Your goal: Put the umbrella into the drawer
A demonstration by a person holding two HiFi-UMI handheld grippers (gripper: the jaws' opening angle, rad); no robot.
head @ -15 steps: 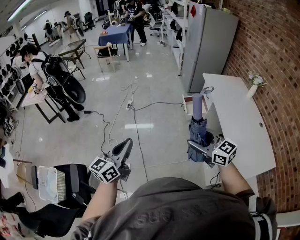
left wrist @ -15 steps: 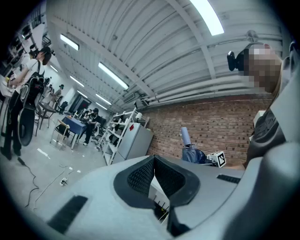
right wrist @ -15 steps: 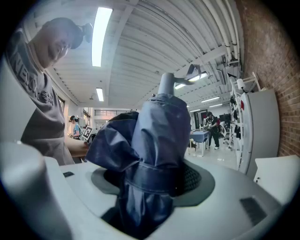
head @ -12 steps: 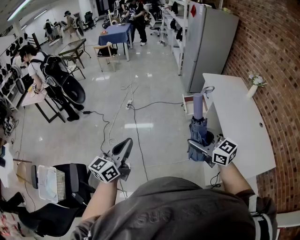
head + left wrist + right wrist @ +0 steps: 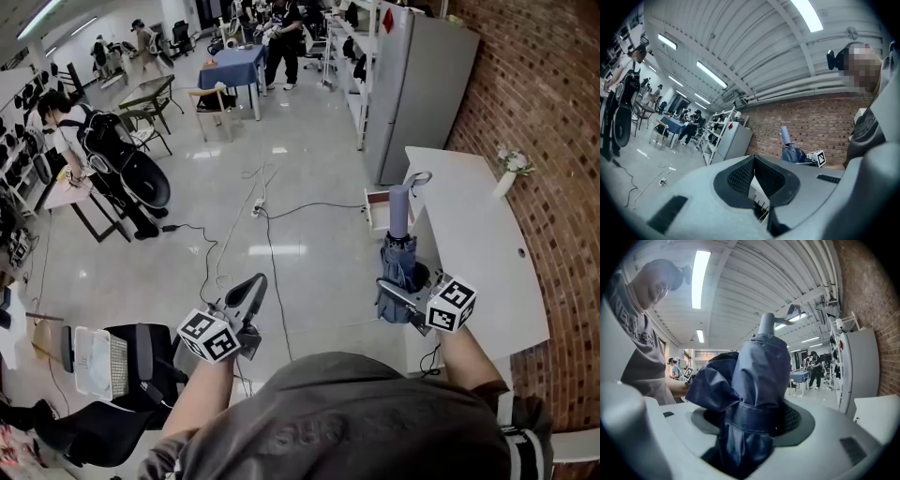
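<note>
A folded dark-blue umbrella with a pale lilac handle stands upright in my right gripper, which is shut on its fabric body beside the white desk. In the right gripper view the umbrella fills the gap between the jaws, strap wrapped round it. An open drawer sticks out from the desk's far left end, beyond the umbrella. My left gripper hangs over the floor to the left with nothing in it, its pads meeting at the tip. From the left gripper view the umbrella shows far off.
A grey fridge stands past the desk, by the brick wall. A small vase of flowers sits on the desk. Cables trail over the floor. An office chair is at lower left. People stand at tables on the left.
</note>
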